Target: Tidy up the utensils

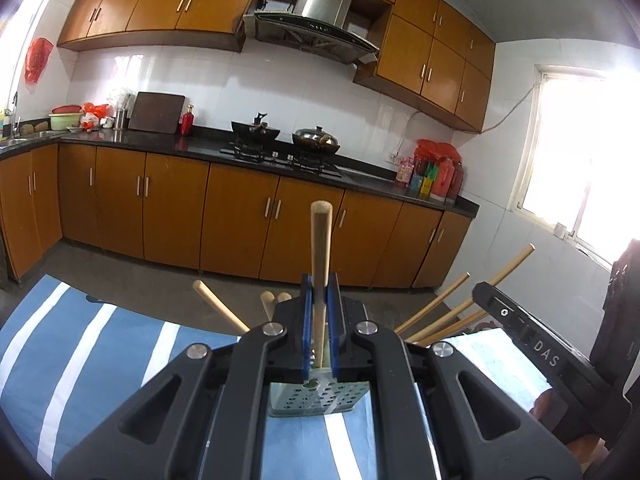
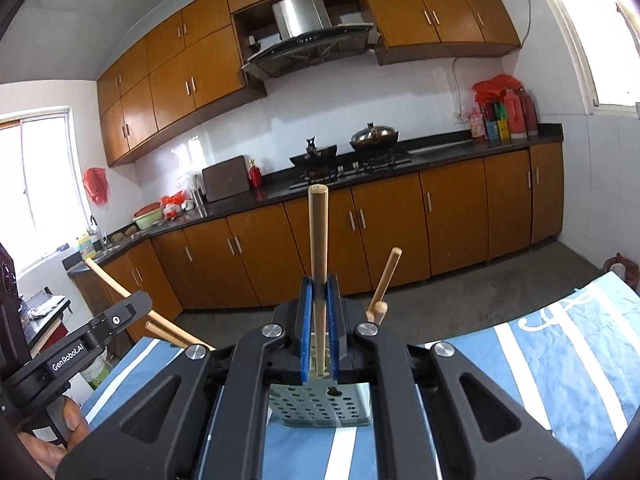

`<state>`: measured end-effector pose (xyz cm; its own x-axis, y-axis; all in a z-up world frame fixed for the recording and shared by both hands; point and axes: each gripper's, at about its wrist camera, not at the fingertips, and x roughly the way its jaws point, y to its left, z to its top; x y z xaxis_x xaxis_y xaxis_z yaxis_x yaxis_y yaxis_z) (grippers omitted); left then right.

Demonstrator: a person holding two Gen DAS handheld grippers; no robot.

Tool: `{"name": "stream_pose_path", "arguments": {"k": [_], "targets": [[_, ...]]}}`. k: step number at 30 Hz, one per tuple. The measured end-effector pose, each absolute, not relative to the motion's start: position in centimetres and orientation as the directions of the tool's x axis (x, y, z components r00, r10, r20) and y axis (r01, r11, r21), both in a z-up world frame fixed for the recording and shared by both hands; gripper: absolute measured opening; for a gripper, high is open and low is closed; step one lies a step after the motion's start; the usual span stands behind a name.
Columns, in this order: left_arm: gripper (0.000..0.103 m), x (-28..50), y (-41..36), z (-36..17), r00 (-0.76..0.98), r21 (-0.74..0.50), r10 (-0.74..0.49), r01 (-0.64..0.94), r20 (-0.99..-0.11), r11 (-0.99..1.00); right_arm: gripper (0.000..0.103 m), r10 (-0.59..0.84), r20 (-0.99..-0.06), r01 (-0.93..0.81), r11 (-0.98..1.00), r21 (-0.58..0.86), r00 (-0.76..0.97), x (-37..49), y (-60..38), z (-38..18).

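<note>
Each hand-held gripper (image 1: 319,312) (image 2: 319,312) clenches a chopstick (image 1: 321,248) (image 2: 318,248); one reads "GenRobot.AI".

Left gripper (image 1: 320,292) and right gripper (image 2: 320,292) both point slightly downward, each clamped on 1 upright stick

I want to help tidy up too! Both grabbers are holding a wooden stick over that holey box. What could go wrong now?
1. The left gripper pinches its wooden stick low down, so the long top could tilt or slip.
2. The green holder already has sticks fanning out, and a new one could knock them.
3. The right gripper holds its own stick close by, so the two could collide.
4. The holder looks light, and a push could tip it on the striped cloth.
</note>
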<state>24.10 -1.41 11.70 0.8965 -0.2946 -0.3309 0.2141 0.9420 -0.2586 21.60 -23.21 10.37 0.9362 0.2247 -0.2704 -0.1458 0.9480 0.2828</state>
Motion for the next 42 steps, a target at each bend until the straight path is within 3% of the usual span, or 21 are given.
{"name": "stream_pose_path", "arguments": {"k": [4, 5, 7, 11, 16, 30, 33, 42], "targets": [[0.022, 23.9, -1.0, 11.9, 0.899, -0.269, -0.294, 0.211, -0.324, 0.94, 0.011, 0.227, -0.274, -0.152, 0.951, 0.271, 0.934, 21.3, -23.2, 10.4], [0.024, 23.8, -0.9, 12.0, 0.902, -0.27, -0.291, 0.208, -0.319, 0.94, 0.016, 0.225, -0.274, -0.15, 0.951, 0.271, 0.935, 21.3, -23.2, 10.5], [0.025, 23.6, -0.5, 12.2, 0.906, -0.273, -0.287, 0.204, -0.312, 0.94, 0.024, 0.219, -0.266, -0.143, 0.951, 0.275, 0.939, 21.1, -23.3, 10.6], [0.029, 22.8, 0.4, 12.7, 0.913, -0.288, -0.282, 0.196, -0.295, 0.937, 0.025, 0.206, -0.25, -0.136, 0.953, 0.27, 0.946, 20.1, -23.7, 11.1], [0.038, 20.9, 1.5, 13.1, 0.922, -0.274, -0.263, 0.186, -0.282, 0.944, 0.044, 0.173, -0.231, -0.117, 0.964, 0.24, 0.957, 18.0, -24.3, 11.4], [0.098, 13.0, 3.7, 7.1, 0.922, -0.138, -0.16, 0.118, -0.353, 0.983, 0.096, 0.104, -0.275, -0.071, 0.989, 0.128, 0.956, 11.7, -23.1, 6.9], [0.099, 11.8, 3.6, 5.6, 0.919, -0.109, -0.137, 0.104, -0.371, 0.989, 0.101, 0.091, -0.278, -0.063, 0.992, 0.108, 0.956, 10.8, -22.5, 6.3], [0.099, 10.1, 2.7, 2.8, 0.896, -0.053, -0.096, 0.081, -0.433, 0.995, 0.101, 0.056, -0.321, -0.025, 0.995, 0.1, 0.945, 9.1, -21.9, 3.7]]}}
